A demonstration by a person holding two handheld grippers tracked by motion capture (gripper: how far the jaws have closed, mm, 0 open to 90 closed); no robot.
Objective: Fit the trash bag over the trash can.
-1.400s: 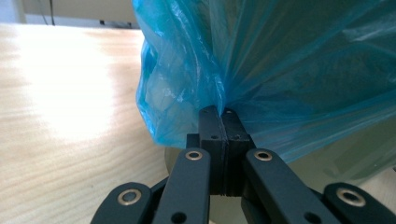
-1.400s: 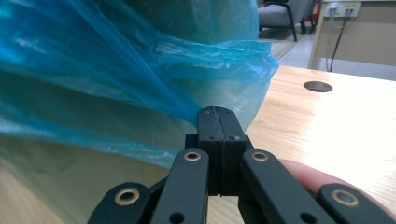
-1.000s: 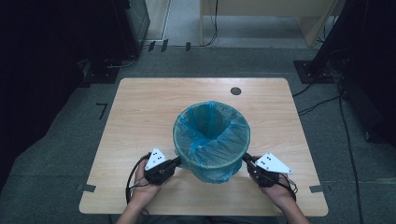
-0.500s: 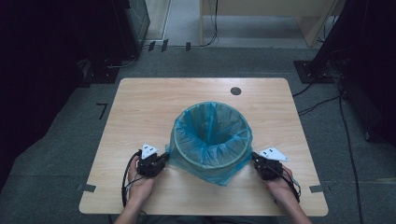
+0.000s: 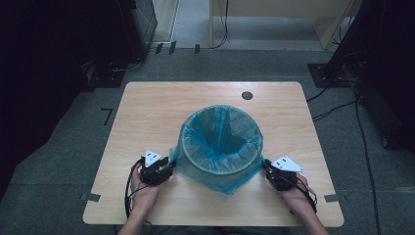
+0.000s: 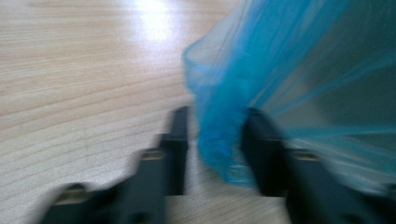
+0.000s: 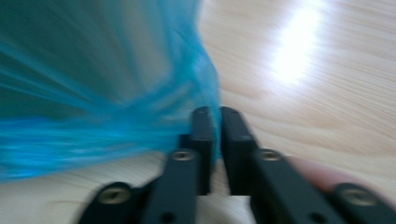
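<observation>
Seen from above: pale wooden table (image 5: 147, 112) on grey carpet, a small dark round hole (image 5: 247, 95) near its far edge at about 1 o'clock from the bin. At table centre, upright round waste bin (image 5: 222, 144) lined with a blue plastic bag (image 5: 215, 176), the bag's skirt folded over the rim and hanging loose down the near side. At 8 o'clock from the bin, left gripper (image 5: 169, 168) in the person's left hand, jaws spread and just opened wider, a fold of blue bag lying loose between them, touching the one jaw and clear of the other. At 4 o'clock, right gripper (image 5: 266, 167), jaws nearly together and likewise just eased apart, a thin edge of the bag in the narrow gap; grip on it impossible to tell
</observation>
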